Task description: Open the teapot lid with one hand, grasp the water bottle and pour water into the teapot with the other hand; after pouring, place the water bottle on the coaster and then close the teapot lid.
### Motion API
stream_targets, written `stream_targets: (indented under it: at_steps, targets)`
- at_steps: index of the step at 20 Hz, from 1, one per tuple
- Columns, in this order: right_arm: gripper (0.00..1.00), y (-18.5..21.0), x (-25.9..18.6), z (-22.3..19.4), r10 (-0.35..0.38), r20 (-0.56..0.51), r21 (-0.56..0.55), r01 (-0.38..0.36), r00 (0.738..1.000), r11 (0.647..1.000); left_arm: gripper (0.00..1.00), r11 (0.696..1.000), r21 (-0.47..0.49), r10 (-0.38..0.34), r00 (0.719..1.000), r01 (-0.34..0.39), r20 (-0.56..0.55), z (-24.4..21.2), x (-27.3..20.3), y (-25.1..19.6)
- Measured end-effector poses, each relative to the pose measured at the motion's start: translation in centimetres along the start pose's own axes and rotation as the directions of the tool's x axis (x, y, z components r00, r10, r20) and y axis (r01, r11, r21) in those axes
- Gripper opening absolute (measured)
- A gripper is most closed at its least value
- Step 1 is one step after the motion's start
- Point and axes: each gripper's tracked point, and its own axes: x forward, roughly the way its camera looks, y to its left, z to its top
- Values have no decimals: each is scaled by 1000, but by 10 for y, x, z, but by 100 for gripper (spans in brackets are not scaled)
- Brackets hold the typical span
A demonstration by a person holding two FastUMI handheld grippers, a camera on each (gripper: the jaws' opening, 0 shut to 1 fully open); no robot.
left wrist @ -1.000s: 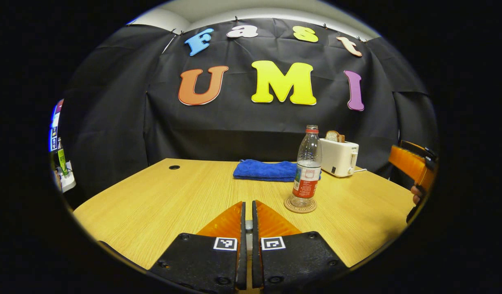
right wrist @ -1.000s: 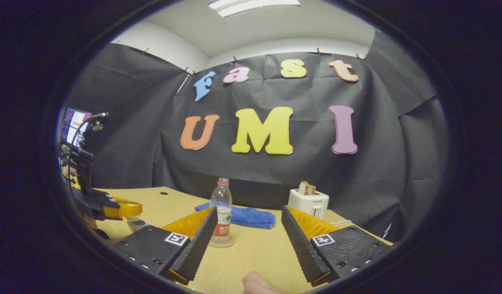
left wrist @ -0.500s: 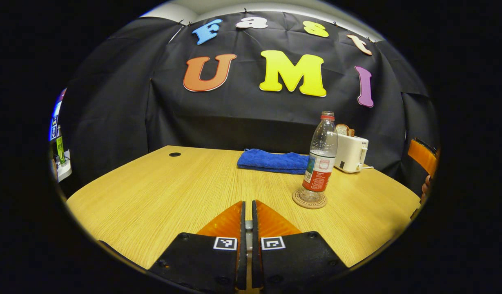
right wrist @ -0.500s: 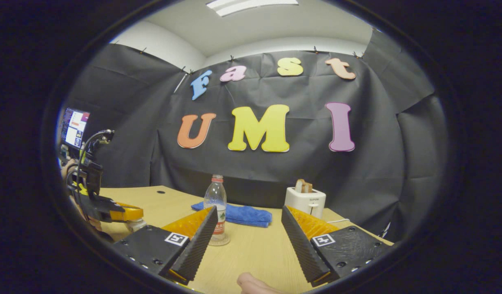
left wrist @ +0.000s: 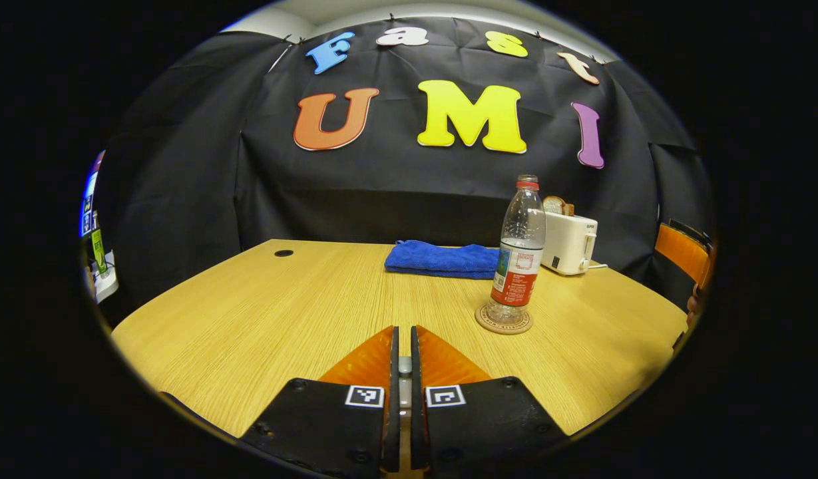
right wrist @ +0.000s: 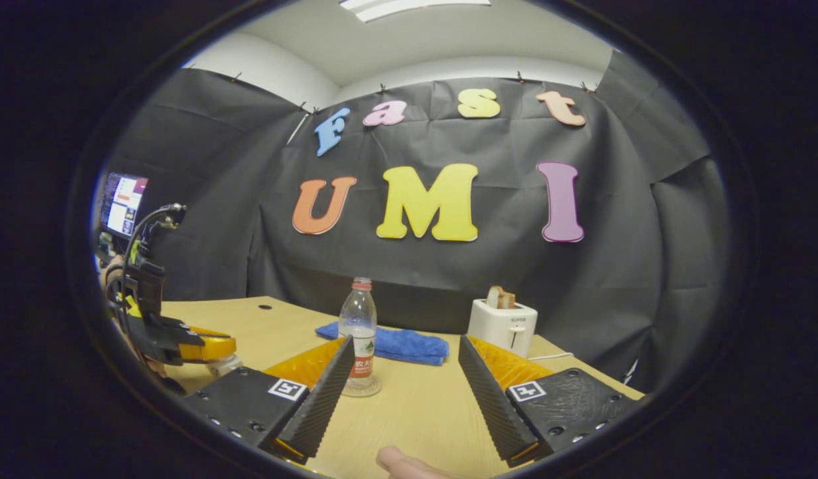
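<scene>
Since the earlier frames your right gripper has drawn back toward the right rim of the left gripper view, and both cameras have shifted only slightly.

**Grippers.** Your right gripper is spread wide and holds nothing, with a fingertip of your hand just below it. Your left gripper is closed to a narrow slot. A small pale part sits in that slot, but whether the fingers pinch it cannot be told.

**Task objects.** In the right gripper view the left gripper hangs directly over a pale rounded object, probably the teapot, at the table's near left. The water bottle stands upright on the coaster, part full.

**Step in hand.** Judged from this layout, only the lid remains. Lower it straight and level so that it seats on the rim, then part the fingers before you lift.

**Edges and room.** The teapot sits close to the near edge of the table, so avoid nudging it toward you. Open tabletop lies between the teapot and the bottle. The blue towel and the toaster lie behind, well apart from the work.
</scene>
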Motion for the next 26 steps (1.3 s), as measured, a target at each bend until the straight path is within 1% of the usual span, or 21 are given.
stream_targets:
  at_steps: [2,3,5,6,7,8,9,11,12,13,14,16,17,18,20,21,22,24,25,26]
  targets:
    - [94,4,-1,1,8,-8,-2,-8,1000,1000,11,1000,27,4,1000,-5,5,0,-1,-1]
    - [94,5,-2,3,7,-12,-3,-7,1000,1000,16,999,41,8,1000,-8,4,0,-1,-1]
    - [94,6,-6,8,3,-19,-7,-3,1000,1000,23,998,67,14,1000,-14,-3,0,-1,-3]
    - [94,8,-9,12,0,-20,-12,0,1000,1000,25,997,77,15,1000,-14,-8,-1,-1,-4]
    - [96,7,-12,17,-9,-22,-21,9,1000,1000,29,997,82,11,1000,-9,-14,0,-2,-5]
    - [96,6,-14,21,-25,-25,-30,24,999,999,30,997,81,-3,1000,6,-26,0,-1,-7]
    - [94,6,-17,25,-38,-29,-35,37,999,999,41,997,79,-13,999,16,-32,1,-4,-11]
    - [96,8,-25,33,-60,-41,-30,59,997,998,52,997,73,-16,1000,18,-22,10,-10,-11]
    - [96,8,-30,37,-75,-49,-23,74,996,997,53,997,72,-19,1000,20,-12,17,-13,-12]
    - [96,7,-34,40,-88,-56,-12,87,995,996,57,997,68,-22,1000,22,2,26,-18,-13]
    - [94,7,-38,43,-99,-66,0,99,993,995,58,998,64,-28,999,27,20,36,-26,-13]
    - [94,5,-48,43,-133,-106,20,136,985,991,60,998,56,-23,998,19,59,54,-41,-11]
    - [94,2,-55,43,-152,-134,25,157,979,987,68,999,54,-14,997,11,71,65,-50,-10]
    - [94,3,-61,45,-158,-143,27,163,977,986,75,998,58,-10,997,5,77,72,-57,-9]
    - [94,1,-75,55,-177,-135,35,183,975,983,77,998,58,8,994,-14,109,90,-75,-5]
    - [96,-1,-83,65,-186,-114,50,193,976,980,77,998,56,4,991,-12,131,99,-85,-3]
    - [94,-1,-91,73,-187,-92,65,194,978,979,76,999,51,-4,988,-4,153,108,-95,-5]
    - [94,-2,-107,90,-186,-49,85,189,981,978,77,999,35,-21,980,15,196,124,-116,-3]
    - [96,-5,-114,95,-193,-33,89,195,981,977,77,1000,22,-24,976,20,214,132,-125,-2]
    - [92,-7,-121,99,-198,-20,83,199,980,976,85,1000,14,-24,973,22,229,139,-138,0]
